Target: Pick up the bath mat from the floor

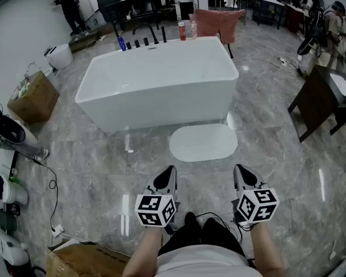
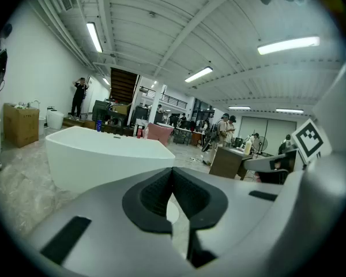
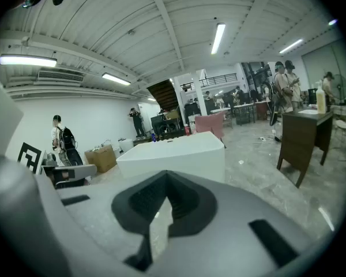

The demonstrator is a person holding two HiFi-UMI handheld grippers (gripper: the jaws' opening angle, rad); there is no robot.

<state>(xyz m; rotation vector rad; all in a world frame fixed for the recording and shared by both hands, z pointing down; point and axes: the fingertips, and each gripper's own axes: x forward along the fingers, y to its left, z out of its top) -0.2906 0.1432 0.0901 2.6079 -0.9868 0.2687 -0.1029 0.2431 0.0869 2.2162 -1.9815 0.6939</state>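
Head view: the white oval bath mat [image 1: 203, 142] lies flat on the grey marble floor [image 1: 98, 166], just on the near side of the white bathtub [image 1: 155, 82], towards its right end. The left gripper [image 1: 165, 176] and right gripper [image 1: 244, 175] are held side by side above the floor, near the person and apart from the mat. The mat sits beyond them, roughly between their two lines. Neither touches it. A cardboard box [image 1: 33, 97] stands far left and a dark table [image 1: 320, 100] stands right.

Left gripper view: the jaws of the left gripper [image 2: 173, 176] are pressed together at the tips with nothing pinched. The bathtub [image 2: 104, 154] stands beyond, left of centre.

Right gripper view: the jaws of the right gripper [image 3: 166, 180] are likewise closed tip to tip and empty. The bathtub [image 3: 179, 152] is straight ahead, with the dark table [image 3: 303, 134] on the right.
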